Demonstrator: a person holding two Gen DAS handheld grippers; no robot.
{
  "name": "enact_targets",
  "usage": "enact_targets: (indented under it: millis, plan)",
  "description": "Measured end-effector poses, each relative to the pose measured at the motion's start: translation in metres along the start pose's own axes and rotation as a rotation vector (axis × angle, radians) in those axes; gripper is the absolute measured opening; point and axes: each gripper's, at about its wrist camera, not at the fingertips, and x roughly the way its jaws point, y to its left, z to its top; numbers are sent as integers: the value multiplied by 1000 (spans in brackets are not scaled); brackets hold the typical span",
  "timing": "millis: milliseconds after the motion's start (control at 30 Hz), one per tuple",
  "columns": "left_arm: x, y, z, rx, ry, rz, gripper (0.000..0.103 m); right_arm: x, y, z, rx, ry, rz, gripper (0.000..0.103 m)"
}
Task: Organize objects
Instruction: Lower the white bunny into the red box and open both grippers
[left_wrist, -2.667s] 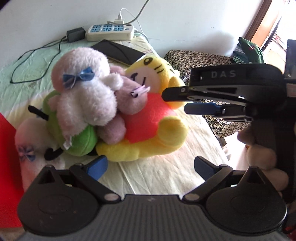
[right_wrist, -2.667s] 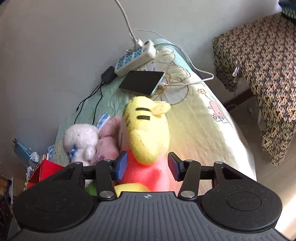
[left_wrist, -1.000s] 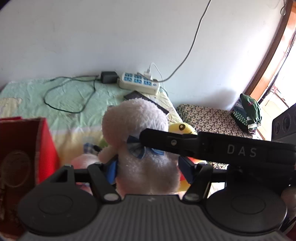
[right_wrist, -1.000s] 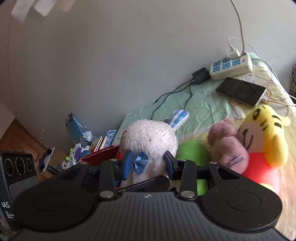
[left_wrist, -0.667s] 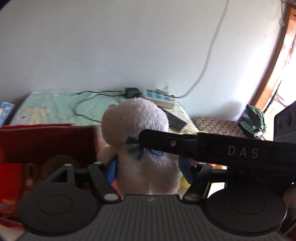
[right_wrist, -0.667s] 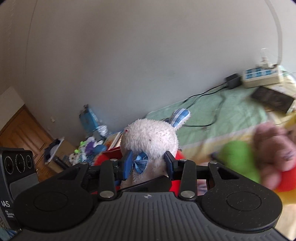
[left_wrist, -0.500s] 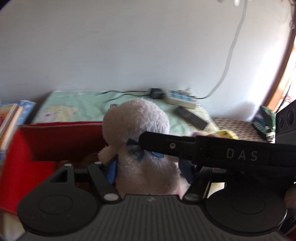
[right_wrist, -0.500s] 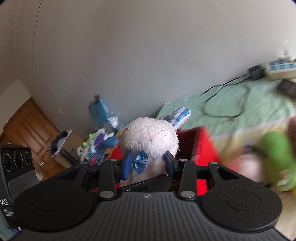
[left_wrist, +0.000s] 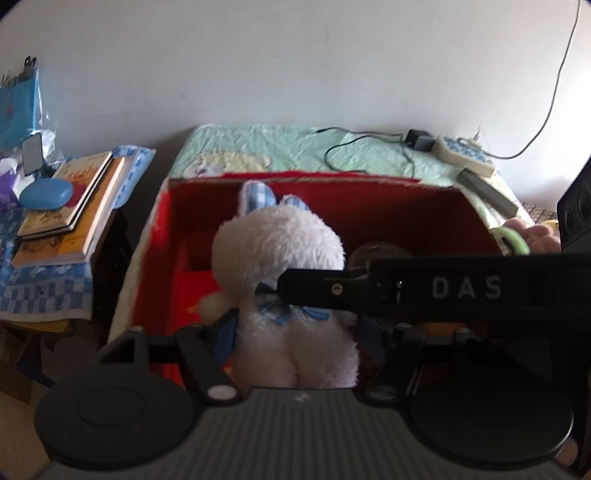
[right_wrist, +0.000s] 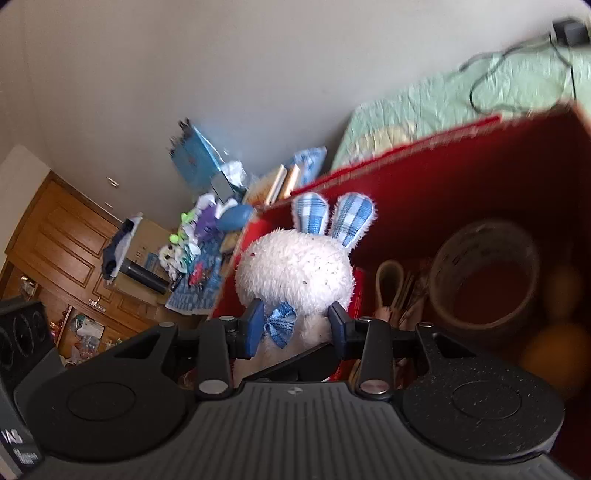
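Red box (right_wrist: 461, 177) — tape roll (right_wrist: 484, 273), oranges (right_wrist: 550, 354) inside.

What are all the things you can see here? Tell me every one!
plush bunny: one, white with blue checked ears and bow, held over the red box
red box: one, red, on the bed, open on top
tape roll: one, brown, inside the box
orange balls: two, blurry, inside the box by the roll
bed sheet: one, pale green, behind the box
power strip: one, white and blue, on the sheet by the wall
books: a small stack, yellow-orange, on a side table
blue case: one, on the books
left gripper: one, black, shut on the bunny's body
right gripper: one, black, shut on the bunny's neck
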Motion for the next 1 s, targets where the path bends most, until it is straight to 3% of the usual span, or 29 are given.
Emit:
enact_targets:
  millis: [200, 467, 567, 1000]
  plan:
    - [9, 6, -1, 43, 23, 36, 62, 25, 1, -2, 47, 87, -51, 41]
    - [5, 21, -3, 31, 27, 67, 63, 41, -1, -3, 104, 172, -15, 41]
    - [3, 22, -4, 44, 30, 88, 62, 44, 7, -4, 56, 190, -25, 43]
    - [6, 8, -5, 70, 62, 141, 68, 15, 4, -8, 68, 73, -79, 43]
